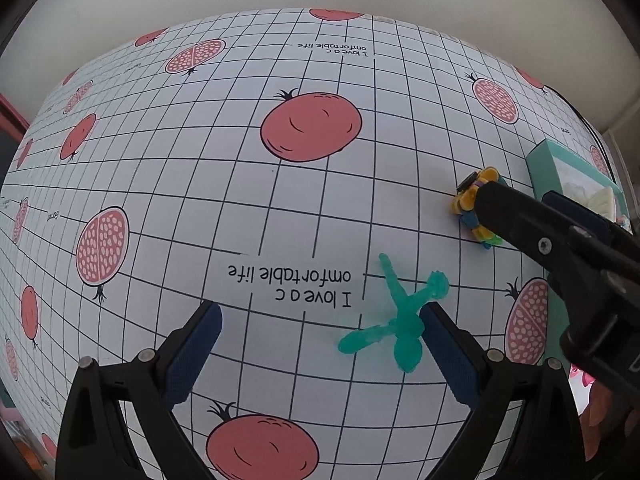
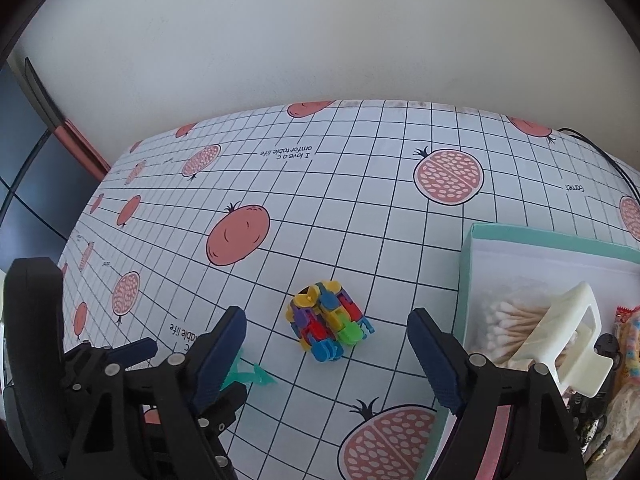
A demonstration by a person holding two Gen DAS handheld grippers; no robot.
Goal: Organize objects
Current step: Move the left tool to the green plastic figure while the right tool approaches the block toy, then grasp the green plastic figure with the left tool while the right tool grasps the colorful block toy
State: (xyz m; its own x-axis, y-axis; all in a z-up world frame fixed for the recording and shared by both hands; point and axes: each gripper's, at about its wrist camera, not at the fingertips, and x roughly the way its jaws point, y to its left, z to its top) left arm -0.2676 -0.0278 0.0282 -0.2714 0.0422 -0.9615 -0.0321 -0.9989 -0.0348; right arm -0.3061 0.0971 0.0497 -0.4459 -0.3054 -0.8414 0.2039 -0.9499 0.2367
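A translucent green toy figure (image 1: 400,320) lies flat on the grid tablecloth (image 1: 280,208), just off the inner side of my left gripper's right finger. The left gripper (image 1: 320,310) is open and holds nothing. A multicoloured block toy (image 2: 328,320) sits on the cloth between the spread fingers of my right gripper (image 2: 327,318), which is open and touches nothing. In the left wrist view the right gripper (image 1: 520,200) reaches in from the right and covers part of the block toy (image 1: 468,196). The green figure (image 2: 256,374) shows partly behind the right gripper's left finger.
A teal-rimmed box (image 2: 520,236) stands at the right, holding cotton swabs (image 2: 508,320) and a white hair clip (image 2: 568,340). A snack packet (image 2: 628,328) and dark clutter lie beyond it. A black cable (image 2: 600,152) runs along the far right. The wall stands behind the table.
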